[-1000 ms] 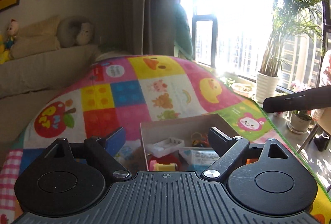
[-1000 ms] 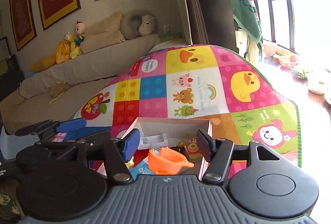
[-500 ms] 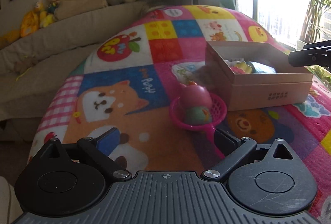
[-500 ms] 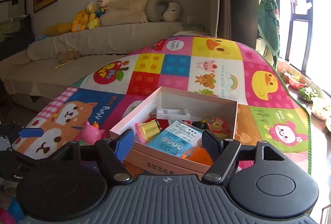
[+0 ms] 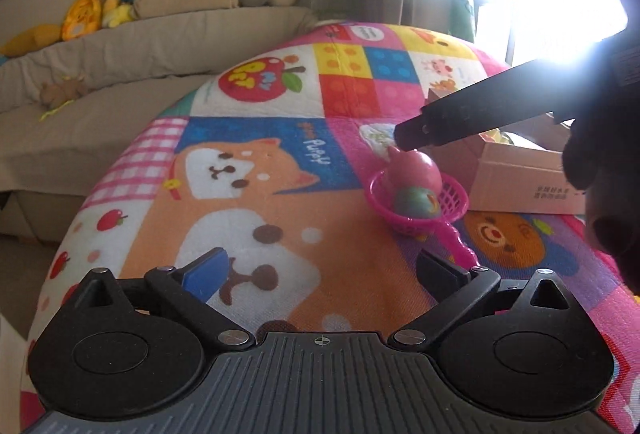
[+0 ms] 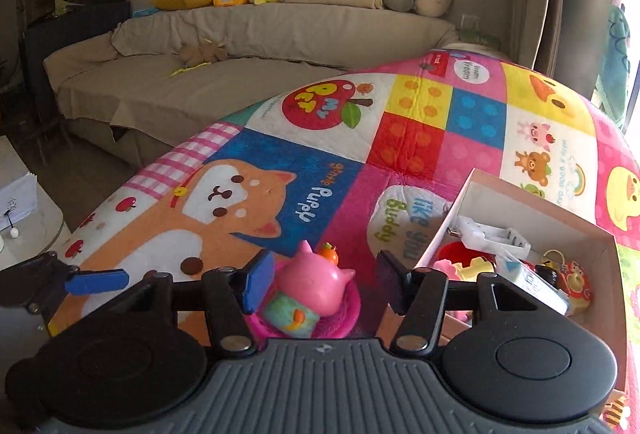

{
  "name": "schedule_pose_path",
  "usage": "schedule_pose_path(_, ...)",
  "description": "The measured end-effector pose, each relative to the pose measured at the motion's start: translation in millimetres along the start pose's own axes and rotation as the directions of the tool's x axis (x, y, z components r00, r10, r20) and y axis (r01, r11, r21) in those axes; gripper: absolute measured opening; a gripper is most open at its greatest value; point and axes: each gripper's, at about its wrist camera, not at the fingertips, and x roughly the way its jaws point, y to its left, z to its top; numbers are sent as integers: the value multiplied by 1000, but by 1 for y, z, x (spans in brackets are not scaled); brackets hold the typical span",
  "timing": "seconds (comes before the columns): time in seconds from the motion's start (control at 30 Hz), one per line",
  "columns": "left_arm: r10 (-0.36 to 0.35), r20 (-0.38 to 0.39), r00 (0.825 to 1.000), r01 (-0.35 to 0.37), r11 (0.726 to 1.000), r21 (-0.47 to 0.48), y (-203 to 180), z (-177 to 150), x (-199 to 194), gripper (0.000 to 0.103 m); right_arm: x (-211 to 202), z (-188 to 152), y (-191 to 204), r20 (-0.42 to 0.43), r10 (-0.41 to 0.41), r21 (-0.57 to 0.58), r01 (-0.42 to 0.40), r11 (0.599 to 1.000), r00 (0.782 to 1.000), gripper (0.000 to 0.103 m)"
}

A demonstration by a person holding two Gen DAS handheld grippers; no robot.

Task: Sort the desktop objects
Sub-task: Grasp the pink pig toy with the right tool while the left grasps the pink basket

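Plainly, most of the sorting looks finished. Over on the left, the left gripper (image 5: 322,268) hangs low above the shiba-dog panel of the bright patchwork play mat (image 5: 248,137), its fingers spread wide with nothing between them, and the pink scoop's handle (image 5: 460,246) runs back toward its right finger without my being able to say they touch. Just ahead sits the pink mesh scoop net (image 5: 418,201), and in it a pink pig toy (image 6: 316,284) leaning over a small teal-and-orange toy (image 6: 290,314); a little orange bit (image 6: 329,254) shows behind the pig. The right gripper (image 6: 320,286) is over that scoop with its fingers open wide, one on either side of the pig and clear of it, so nothing is gripped yet. Further right, close beside the scoop, stands the open cardboard box (image 6: 496,193), and it already holds a good heap: a white plastic piece (image 6: 492,236), something red (image 6: 454,252), yellow and pink toys, a light-blue packet (image 6: 536,282) and a small red-and-yellow trinket (image 6: 574,280). As far as I can see, the scoop and its two toys are the only loose things left on the mat, so the job seems near its end: close on the pig, carry it rightward into the box, then deal with the rest.
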Motion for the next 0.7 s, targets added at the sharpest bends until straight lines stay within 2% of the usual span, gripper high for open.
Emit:
schedule_pose_path(0.13,-34,14,999,35,998,-61,9,-2,-2,103,35,7,15,-31,-56,-42,55,998,998,57)
schedule_pose_path(0.23,-56,23,998,58,992,-112,18,-2,-3,103,55,5,19,-102,-53,-53,48,997,993,56)
schedule_pose_path(0.3,-64,22,998,66,988,-139,22,-2,-3,103,59,1,22,-117,-58,-69,50,996,991,44)
schedule_pose_path(0.33,-66,19,998,68,987,-147,23,-2,-2,103,57,0,23,-117,-60,-84,50,995,991,43)
schedule_pose_path(0.43,-65,18,998,67,987,-144,22,-2,-2,103,36,2,20,-76,-48,-62,43,997,996,41)
schedule_pose_path(0.6,-58,17,998,59,990,-127,19,-2,-1,103,-26,5,1,33,-16,-3,16,1000,999,41)
schedule_pose_path(0.7,-51,6,999,52,992,-118,17,-1,0,103,-56,-11,-17,35,-7,37,6,999,999,41)
